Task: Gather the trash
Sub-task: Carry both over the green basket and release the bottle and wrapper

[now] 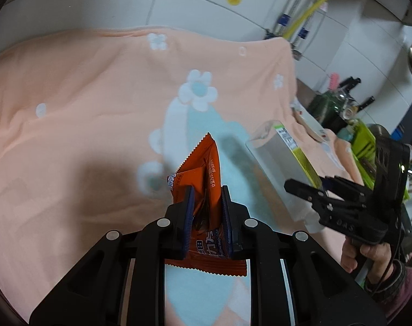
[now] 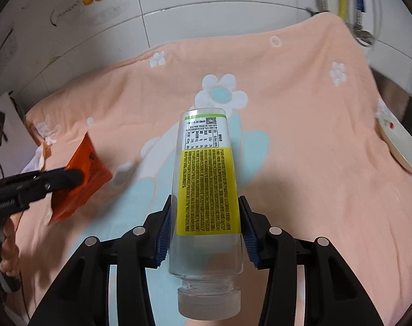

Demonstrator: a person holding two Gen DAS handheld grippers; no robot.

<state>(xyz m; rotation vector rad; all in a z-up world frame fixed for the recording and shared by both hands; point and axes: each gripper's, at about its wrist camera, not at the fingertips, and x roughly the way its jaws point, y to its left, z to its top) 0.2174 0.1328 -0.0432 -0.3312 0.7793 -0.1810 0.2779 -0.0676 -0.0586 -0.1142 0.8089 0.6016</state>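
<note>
Left gripper [image 1: 206, 198] clamped narrow on an orange snack wrapper [image 1: 206, 168], lifted above the peach flowered blanket [image 1: 83, 95], sawtooth edge pointing far. Right gripper [image 2: 206, 214] closed around a clear plastic bottle [image 2: 206, 179] with yellow label, cap near, base far, held off the blanket. Wrapper left of bottle, apart. White plate [image 2: 399, 141] at far right blanket edge

Even, fairly bright indoor light; soft shadows fall on the peach flower-patterned cloth [image 1: 83, 87]. Strong fisheye bending with dark vignetted corners. Motion blur smears the orange foil snack wrapper [image 2: 82, 179] in the right wrist view.
</note>
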